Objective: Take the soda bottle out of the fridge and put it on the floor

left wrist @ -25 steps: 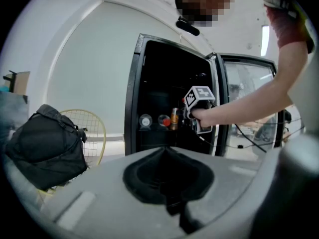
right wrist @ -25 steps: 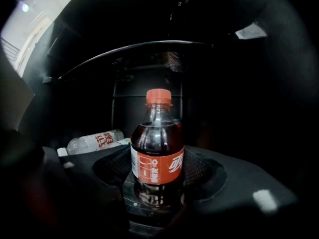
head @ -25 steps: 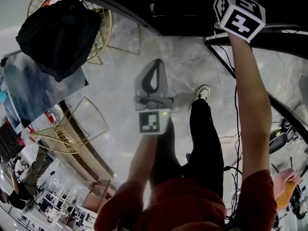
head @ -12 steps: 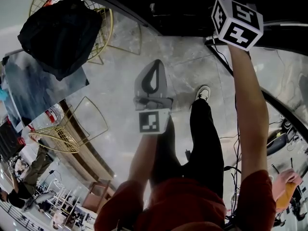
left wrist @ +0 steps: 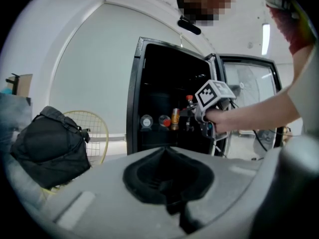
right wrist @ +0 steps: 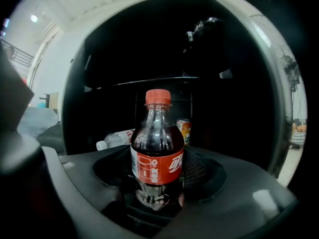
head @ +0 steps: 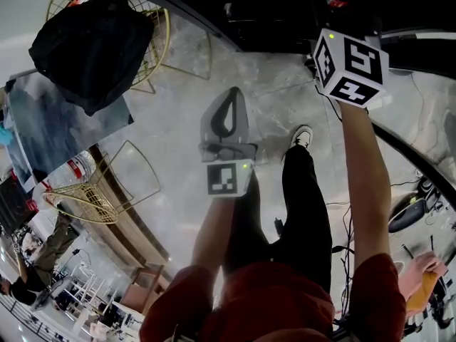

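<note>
Right gripper view: right claw (right wrist: 158,195) clamped on soda bottle (right wrist: 157,151), low on body. Bottle upright, centre frame. Dark fridge (right wrist: 239,83) interior behind; can (right wrist: 185,130) and lying clear bottle (right wrist: 115,139) on shelf. Step, judged: lifting bottle out of fridge.

Left gripper view: left claw (left wrist: 167,176) closed, empty, well apart from fridge. Right claw at fridge mouth, right of centre.

Head view: bare floor (head: 178,191) centre frame. Next move calls for: clear fridge edge, keep bottle upright, lower to floor, release.
</note>
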`<state>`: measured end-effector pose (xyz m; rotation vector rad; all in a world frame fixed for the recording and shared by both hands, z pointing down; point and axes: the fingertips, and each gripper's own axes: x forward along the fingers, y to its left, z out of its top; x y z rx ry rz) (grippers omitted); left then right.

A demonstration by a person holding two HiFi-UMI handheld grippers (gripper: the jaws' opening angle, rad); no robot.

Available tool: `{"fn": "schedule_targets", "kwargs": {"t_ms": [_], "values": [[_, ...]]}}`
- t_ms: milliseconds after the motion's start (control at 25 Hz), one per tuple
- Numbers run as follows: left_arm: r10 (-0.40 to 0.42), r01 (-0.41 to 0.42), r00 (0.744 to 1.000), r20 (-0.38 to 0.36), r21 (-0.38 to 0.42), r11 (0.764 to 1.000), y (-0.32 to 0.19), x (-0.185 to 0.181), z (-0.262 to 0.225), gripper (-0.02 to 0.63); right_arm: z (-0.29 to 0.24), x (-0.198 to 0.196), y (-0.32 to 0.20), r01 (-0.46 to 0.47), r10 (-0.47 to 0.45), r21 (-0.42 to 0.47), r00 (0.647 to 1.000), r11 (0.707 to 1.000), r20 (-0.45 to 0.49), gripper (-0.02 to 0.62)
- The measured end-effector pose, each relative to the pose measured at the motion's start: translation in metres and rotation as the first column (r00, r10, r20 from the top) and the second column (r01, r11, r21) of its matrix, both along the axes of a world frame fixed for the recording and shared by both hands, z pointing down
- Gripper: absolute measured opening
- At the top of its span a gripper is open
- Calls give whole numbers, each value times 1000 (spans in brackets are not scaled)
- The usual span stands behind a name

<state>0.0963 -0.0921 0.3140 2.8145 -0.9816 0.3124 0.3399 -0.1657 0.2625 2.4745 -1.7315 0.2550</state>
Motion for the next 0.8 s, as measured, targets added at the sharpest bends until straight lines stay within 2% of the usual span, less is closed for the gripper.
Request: {"fn": "schedule_targets", "kwargs": {"t_ms": [240,520,800], "values": [[-2,2,1000,14,8,1000,-2,0,1,0,4,-27,23,53,-54,-16,994,998,-99,302],[-22,22,1000,13,20,1000,-8,-6,-1,0,24,-62,68,89,-91,-37,995,995,-43,302],[-33,32,999,31,31,999,-10,-15,1,0,57,-92,119,114,-113,-108,993,988,15,302]]}}
